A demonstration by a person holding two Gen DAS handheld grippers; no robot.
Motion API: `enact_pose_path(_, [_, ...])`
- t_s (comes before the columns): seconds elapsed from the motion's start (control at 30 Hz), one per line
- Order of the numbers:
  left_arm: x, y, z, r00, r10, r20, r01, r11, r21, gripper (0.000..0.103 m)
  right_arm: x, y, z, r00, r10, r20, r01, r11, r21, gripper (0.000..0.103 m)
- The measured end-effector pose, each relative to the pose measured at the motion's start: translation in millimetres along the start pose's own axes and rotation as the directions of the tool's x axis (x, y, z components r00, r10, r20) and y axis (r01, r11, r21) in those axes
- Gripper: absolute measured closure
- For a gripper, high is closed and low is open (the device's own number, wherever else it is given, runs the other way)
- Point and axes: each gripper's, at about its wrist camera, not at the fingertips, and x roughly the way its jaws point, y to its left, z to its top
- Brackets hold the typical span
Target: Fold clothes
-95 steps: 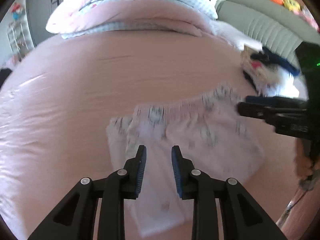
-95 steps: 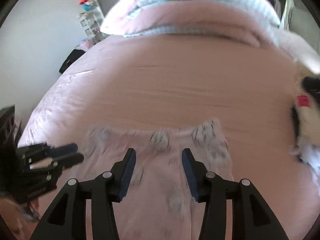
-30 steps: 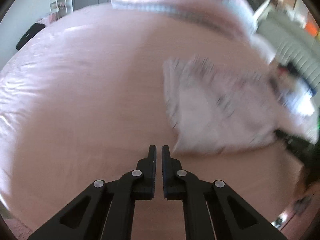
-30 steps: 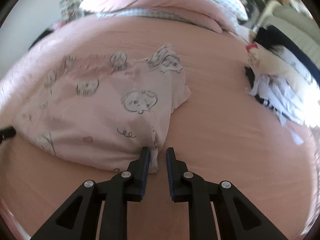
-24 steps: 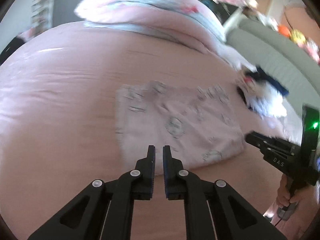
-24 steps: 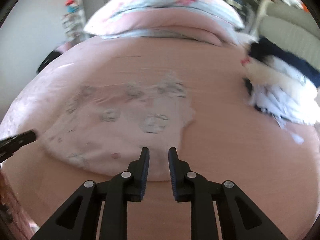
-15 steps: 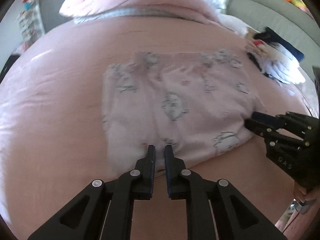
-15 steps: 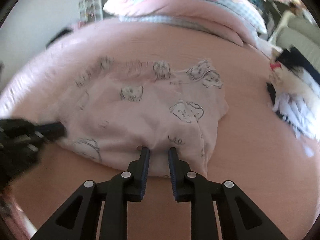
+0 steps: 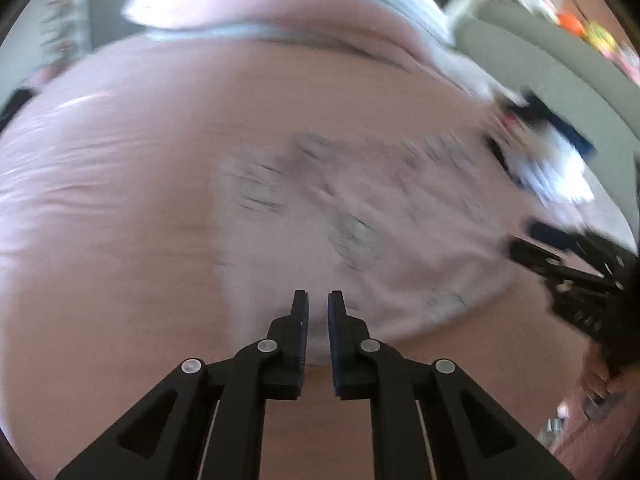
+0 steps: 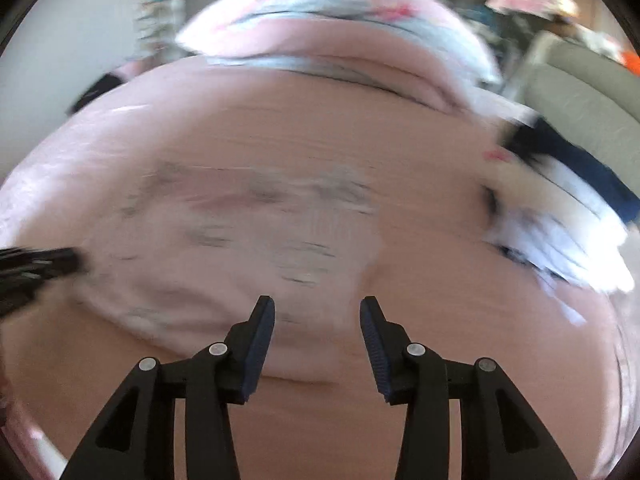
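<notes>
Left wrist view: the left tongs are pressed together, pinching nothing, at the near edge of the folded pink garment on the bed. The right tongs are opening over that near edge, probably letting go so the fold stays flat.

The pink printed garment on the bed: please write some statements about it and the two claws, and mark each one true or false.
1. The pink printed garment lies on the pink bed sheet. True.
2. The left claw is wide open. False: its jaws are almost closed, with the garment's near edge at the tips; a grip cannot be confirmed.
3. The right claw has an open gap and its jaws are opening. True.
4. The pile of dark blue and white clothes lies on top of the garment. False: it lies apart, to the right.
5. The garment hangs in the air. False: it rests on the bed.
</notes>
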Motion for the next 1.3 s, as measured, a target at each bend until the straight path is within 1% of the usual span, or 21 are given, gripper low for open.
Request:
enact_pose_path(0.07, [6,-5,-5,0.999,0.039,-0.013,-0.038,0.999,0.039,0.092,19,21,-2,0.999,-0.015,-0.042,0.012,0.997,-0.07,0.06])
enact_pose_path(0.13, [4,4,-4,0.995,0.093,-0.028,-0.092,0.996,0.011,0.092,41,39,-6,0.994,-0.055,-0.091,0.042,0.989,-0.14,0.06])
enact_pose_path(0.17, [6,10,-4,0.989,0.141,-0.031,-0.141,0.99,0.014,0.092,48,41,-7,0.994,-0.052,-0.092,0.039,0.99,-0.132,0.058])
enact_pose_path(0.23, [3,25,-4,0.978,0.207,-0.037,-0.208,0.978,-0.033,0.089,50,31,1,0.992,-0.042,-0.12,0.036,0.998,-0.05,0.045])
enact_pose_path(0.27, [0,34,-3,0.972,0.233,-0.041,-0.236,0.97,-0.066,0.088,51,29,8,0.99,-0.048,-0.136,0.044,0.999,-0.027,0.045])
enact_pose_path(0.3, [-4,40,0,0.973,0.231,-0.027,-0.233,0.967,-0.104,0.088,44,25,11,0.987,-0.071,-0.143,0.068,0.997,-0.022,0.045])
enact_pose_path(0.37, [-12,43,14,0.986,0.164,0.037,-0.157,0.976,-0.15,0.088,31,23,19,0.983,-0.149,-0.111,0.148,0.989,-0.012,0.046])
enact_pose_path(0.47, [-2,21,43,0.995,0.004,0.097,0.001,0.999,-0.053,0.087,24,26,53,0.999,-0.007,-0.035,0.009,0.998,0.067,0.046])
enact_pose_path(0.57, [35,-2,64,0.993,-0.102,0.052,0.1,0.994,0.044,0.087,42,37,84,0.994,0.11,-0.028,-0.11,0.994,0.019,0.046])
enact_pose_path(0.63, [53,-7,62,0.998,-0.065,0.014,0.063,0.994,0.091,0.085,58,53,79,0.987,0.144,-0.073,-0.146,0.989,-0.024,0.046])
enact_pose_path(0.7, [63,-3,61,1.0,-0.009,-0.009,0.01,0.993,0.118,0.084,88,63,79,0.983,0.116,-0.143,-0.125,0.99,-0.059,0.049])
enact_pose_path(0.77, [57,15,59,0.998,0.064,-0.007,-0.063,0.994,0.088,0.097,103,62,72,0.986,0.056,-0.155,-0.068,0.995,-0.074,0.043])
enact_pose_path(0.83, [49,35,59,0.985,0.171,-0.004,-0.171,0.985,0.009,0.095,106,55,73,0.986,-0.023,-0.168,0.015,0.999,-0.047,0.043])
enact_pose_path(0.87, [47,41,61,0.983,0.185,0.004,-0.185,0.982,-0.024,0.096,106,55,77,0.984,-0.052,-0.17,0.046,0.998,-0.041,0.042])
enact_pose_path(0.97, [42,39,73,0.994,0.094,0.058,-0.09,0.994,-0.069,0.096,105,70,94,0.986,-0.074,-0.152,0.071,0.997,-0.029,0.042])
enact_pose_path(1.07, [47,2,89,0.992,-0.067,0.107,0.063,0.997,0.044,0.095,110,113,125,0.996,-0.038,-0.084,0.032,0.997,-0.063,0.042])
enact_pose_path(1.1, [57,-10,93,0.992,-0.1,0.081,0.093,0.991,0.093,0.095,110,121,134,0.998,-0.007,-0.069,0.002,0.998,-0.065,0.042])
enact_pose_path(1.13, [73,-20,97,0.994,-0.111,0.021,0.107,0.984,0.144,0.095,116,130,140,0.997,0.032,-0.072,-0.037,0.997,-0.065,0.042])
enact_pose_path(1.2, [93,-26,98,0.997,-0.053,-0.051,0.062,0.976,0.207,0.094,139,153,154,0.991,0.076,-0.107,-0.084,0.993,-0.079,0.042])
enact_pose_path(1.27, [91,-16,103,0.998,-0.045,-0.039,0.051,0.981,0.186,0.094,167,161,159,0.988,-0.007,-0.157,-0.011,0.993,-0.117,0.042])
enact_pose_path(1.3, [87,-4,106,0.999,-0.022,-0.034,0.027,0.99,0.137,0.094,171,156,161,0.986,-0.017,-0.167,0.001,0.996,-0.094,0.042])
